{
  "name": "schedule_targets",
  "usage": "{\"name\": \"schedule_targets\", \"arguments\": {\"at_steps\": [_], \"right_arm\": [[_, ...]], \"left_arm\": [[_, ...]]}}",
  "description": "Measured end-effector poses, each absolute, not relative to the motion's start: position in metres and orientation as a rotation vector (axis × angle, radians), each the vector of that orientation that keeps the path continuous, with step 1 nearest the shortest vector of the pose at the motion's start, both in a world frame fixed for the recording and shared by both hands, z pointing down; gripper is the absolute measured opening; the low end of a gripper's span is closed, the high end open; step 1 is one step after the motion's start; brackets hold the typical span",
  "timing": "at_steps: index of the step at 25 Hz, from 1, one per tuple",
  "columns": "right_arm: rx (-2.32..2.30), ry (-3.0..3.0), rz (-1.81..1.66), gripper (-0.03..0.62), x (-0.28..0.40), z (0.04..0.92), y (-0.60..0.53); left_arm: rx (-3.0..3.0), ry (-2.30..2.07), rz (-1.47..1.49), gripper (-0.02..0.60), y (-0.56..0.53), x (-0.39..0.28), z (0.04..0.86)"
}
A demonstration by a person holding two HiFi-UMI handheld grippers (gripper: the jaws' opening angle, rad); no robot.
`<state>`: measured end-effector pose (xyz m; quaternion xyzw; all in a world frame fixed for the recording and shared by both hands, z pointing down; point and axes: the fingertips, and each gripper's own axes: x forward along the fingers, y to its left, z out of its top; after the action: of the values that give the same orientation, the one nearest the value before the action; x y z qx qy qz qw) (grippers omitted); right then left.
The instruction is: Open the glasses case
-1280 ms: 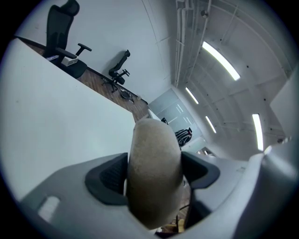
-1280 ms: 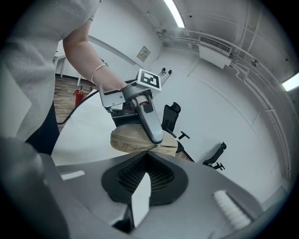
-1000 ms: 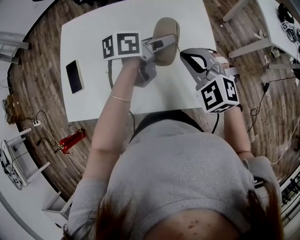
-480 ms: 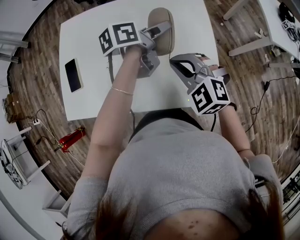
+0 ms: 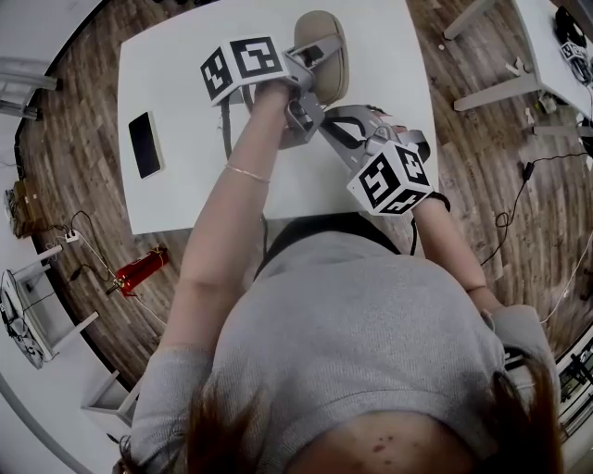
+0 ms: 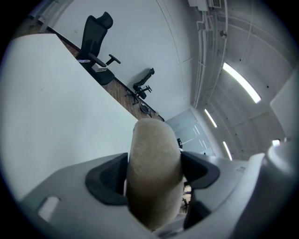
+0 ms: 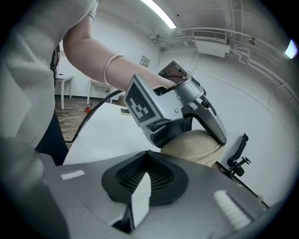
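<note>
White table (image 5: 185, 199) carries a phone (image 5: 145, 146) well left of the glasses case (image 5: 326, 37), which sits closed near the far edge. Left gripper (image 6: 154, 175) pinches the case and stands between it and the right gripper (image 7: 140, 186), whose jaws are pressed together.

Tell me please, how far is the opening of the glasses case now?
Done: the left gripper is clamped across the beige glasses case over the white table. In hand: the right gripper, jaws shut and empty, sits close beside the case. Left: no gap shows along the case, so the lid is not yet lifted.
</note>
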<state>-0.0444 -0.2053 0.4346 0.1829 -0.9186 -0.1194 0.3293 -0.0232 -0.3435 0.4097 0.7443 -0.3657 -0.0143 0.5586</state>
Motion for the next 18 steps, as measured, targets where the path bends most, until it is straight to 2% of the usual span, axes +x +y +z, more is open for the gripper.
{"name": "schedule_targets", "arguments": {"at_steps": [18], "right_arm": [[0.543,-2.572,-0.104,0.006,-0.075,0.451,-0.212]], "left_arm": [[1.782,-0.879,0.027,0.357,-0.34,-0.017,0.411]]}}
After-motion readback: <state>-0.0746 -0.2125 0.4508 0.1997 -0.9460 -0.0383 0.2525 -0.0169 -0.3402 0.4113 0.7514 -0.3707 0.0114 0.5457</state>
